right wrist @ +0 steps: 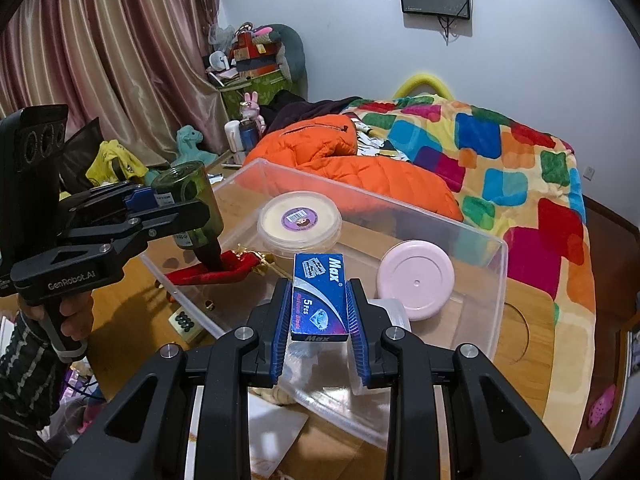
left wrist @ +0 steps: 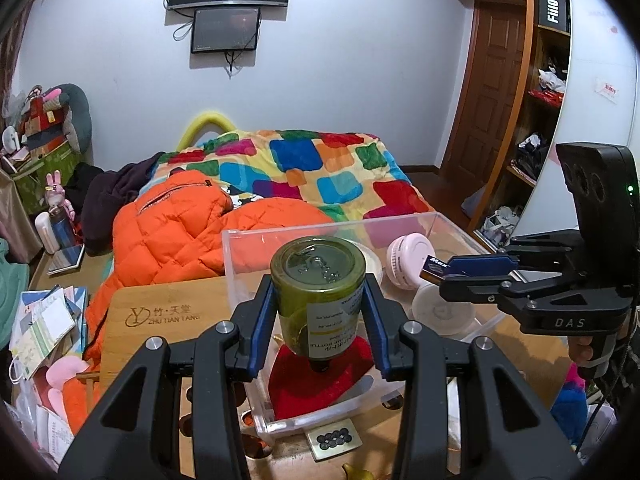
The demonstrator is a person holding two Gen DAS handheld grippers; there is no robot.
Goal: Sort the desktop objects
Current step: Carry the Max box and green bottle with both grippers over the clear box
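The left claw (left wrist: 320, 308) squeezes an upside-down green glass bottle (left wrist: 318, 280) over the clear plastic box (right wrist: 496, 264). The right claw (right wrist: 319, 312) pinches a small blue cardboard box (right wrist: 319, 296) reading "Max 5 pcs" above it

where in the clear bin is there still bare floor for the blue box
Bare floor in the bin lies mid-bin, between the cream tub, the pink lid and the red pouch. The far strip behind the tub also looks bare. It is crowded near the blue box, where clear lids stack under the pink lid.
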